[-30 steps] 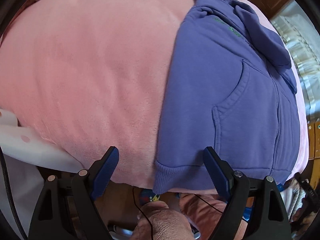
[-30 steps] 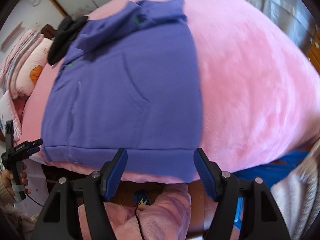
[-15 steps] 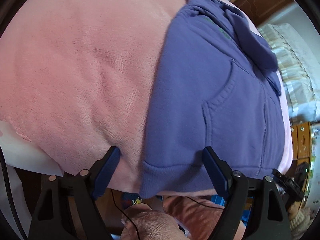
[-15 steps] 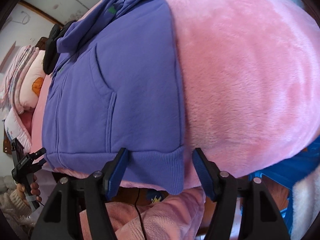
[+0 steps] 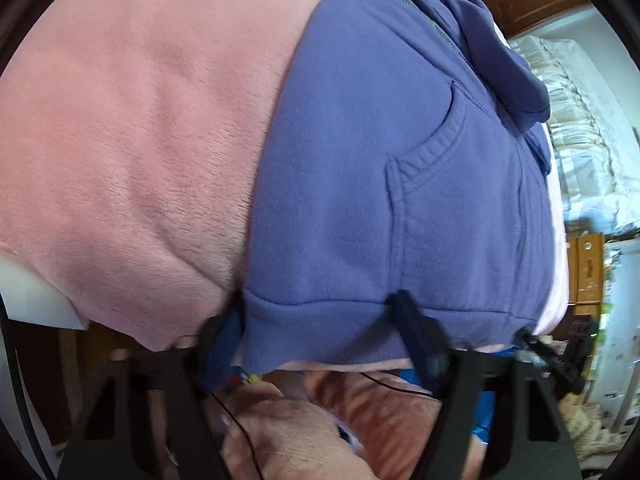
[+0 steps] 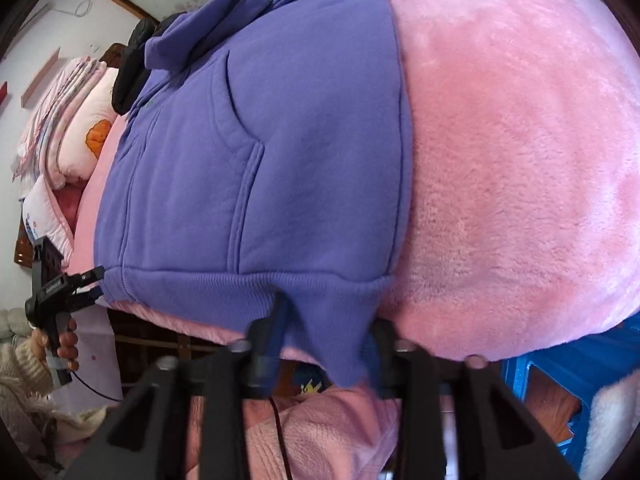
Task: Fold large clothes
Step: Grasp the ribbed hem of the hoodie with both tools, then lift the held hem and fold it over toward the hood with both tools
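Note:
A purple zip hoodie lies flat on a pink plush blanket, sleeves folded in, hem hanging over the near edge. My left gripper straddles the hem's left corner; its jaws are still apart around the ribbed band. My right gripper straddles the hem's right corner, jaws narrowed around the cloth, also in the right wrist view. Whether either pinches the fabric is unclear.
Pillows and a black garment lie at the bed's head. A wooden cabinet and white curtain stand to the right. A blue crate is below the bed. The left gripper shows in the right wrist view.
Both grippers have moved forward onto the hoodie's hem corners, and their jaws have narrowed around the ribbed band.

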Action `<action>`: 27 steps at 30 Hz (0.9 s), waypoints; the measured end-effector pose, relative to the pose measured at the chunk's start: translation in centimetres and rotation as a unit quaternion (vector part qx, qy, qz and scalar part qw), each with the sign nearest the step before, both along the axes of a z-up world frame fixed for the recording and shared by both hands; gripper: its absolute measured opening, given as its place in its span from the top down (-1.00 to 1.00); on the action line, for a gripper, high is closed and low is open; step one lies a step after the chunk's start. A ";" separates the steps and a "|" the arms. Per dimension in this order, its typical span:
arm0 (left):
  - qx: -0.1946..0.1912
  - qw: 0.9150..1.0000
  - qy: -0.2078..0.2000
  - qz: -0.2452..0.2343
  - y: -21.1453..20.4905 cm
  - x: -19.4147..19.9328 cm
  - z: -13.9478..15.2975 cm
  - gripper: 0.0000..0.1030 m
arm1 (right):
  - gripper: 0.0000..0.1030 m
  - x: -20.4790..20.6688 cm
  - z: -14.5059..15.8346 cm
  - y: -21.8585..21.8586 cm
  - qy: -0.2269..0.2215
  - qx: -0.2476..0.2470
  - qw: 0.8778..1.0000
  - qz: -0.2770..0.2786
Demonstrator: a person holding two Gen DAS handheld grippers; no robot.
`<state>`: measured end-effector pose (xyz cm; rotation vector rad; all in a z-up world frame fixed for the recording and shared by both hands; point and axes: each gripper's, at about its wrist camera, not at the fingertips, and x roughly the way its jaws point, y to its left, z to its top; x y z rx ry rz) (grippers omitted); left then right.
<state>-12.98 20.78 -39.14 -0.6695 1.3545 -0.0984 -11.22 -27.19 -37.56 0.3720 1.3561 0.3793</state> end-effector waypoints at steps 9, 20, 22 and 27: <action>0.022 0.997 0.050 -0.045 -1.5 1.9 3.3 0.78 | 0.84 -0.3 5.7 0.4 -0.028 -0.011 1.000 0.010; -0.085 0.996 -0.003 0.039 1.8 7.1 15.3 0.80 | 0.84 4.0 21.2 1.5 -0.156 0.010 0.987 -0.025; -0.107 0.992 -0.025 0.061 3.1 9.0 17.8 0.81 | 0.84 5.8 23.3 1.4 -0.178 0.016 0.983 -0.044; -0.141 0.983 -0.061 0.103 5.1 14.0 22.5 0.81 | 0.84 10.6 27.1 0.0 -0.218 0.040 0.971 -0.093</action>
